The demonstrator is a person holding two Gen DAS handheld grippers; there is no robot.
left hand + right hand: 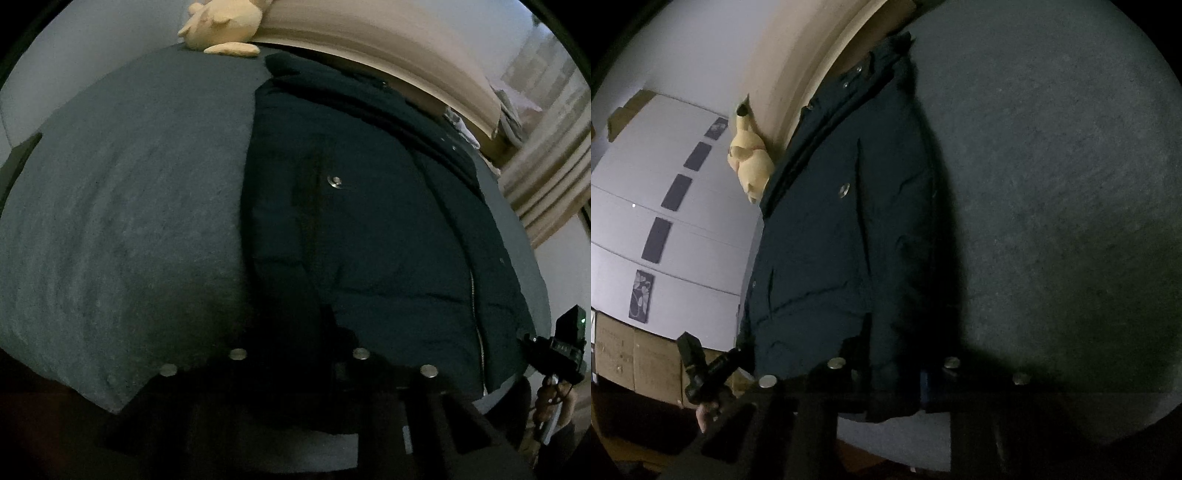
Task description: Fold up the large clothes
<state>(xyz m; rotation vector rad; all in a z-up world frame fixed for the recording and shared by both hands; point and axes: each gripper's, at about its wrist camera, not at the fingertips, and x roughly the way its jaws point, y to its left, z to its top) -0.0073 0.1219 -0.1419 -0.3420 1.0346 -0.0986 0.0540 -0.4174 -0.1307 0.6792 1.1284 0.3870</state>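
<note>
Navy, puffy and quilted, the coat (369,229) in the left wrist view lies flat on the grey blanket (122,221) that covers the bed, its collar toward the tan headboard (388,40) and its hem at the near edge. I judge it bulky yet light, soft and springy, with a slick shell that could slide out of a shallow pinch; the hem corners look the best hold. The left gripper (299,365) sits at the hem, jaws nearly closed, and dark cloth appears bunched between them, though shadow hides the pads. The right gripper (554,350) shows at the frame's edge beside the hem's far corner, only its body and the hand under it visible.

From the right wrist view, the coat (831,240) runs from the headboard (798,74) down to the near edge, a yellow plush toy (751,166) beside its collar. The right gripper (894,369) has its jaws almost shut at the hem corner, apparently on fabric; darkness leaves the contact unclear. Sleeves cannot be made out. The left gripper (709,373) is seen only from outside.
</note>
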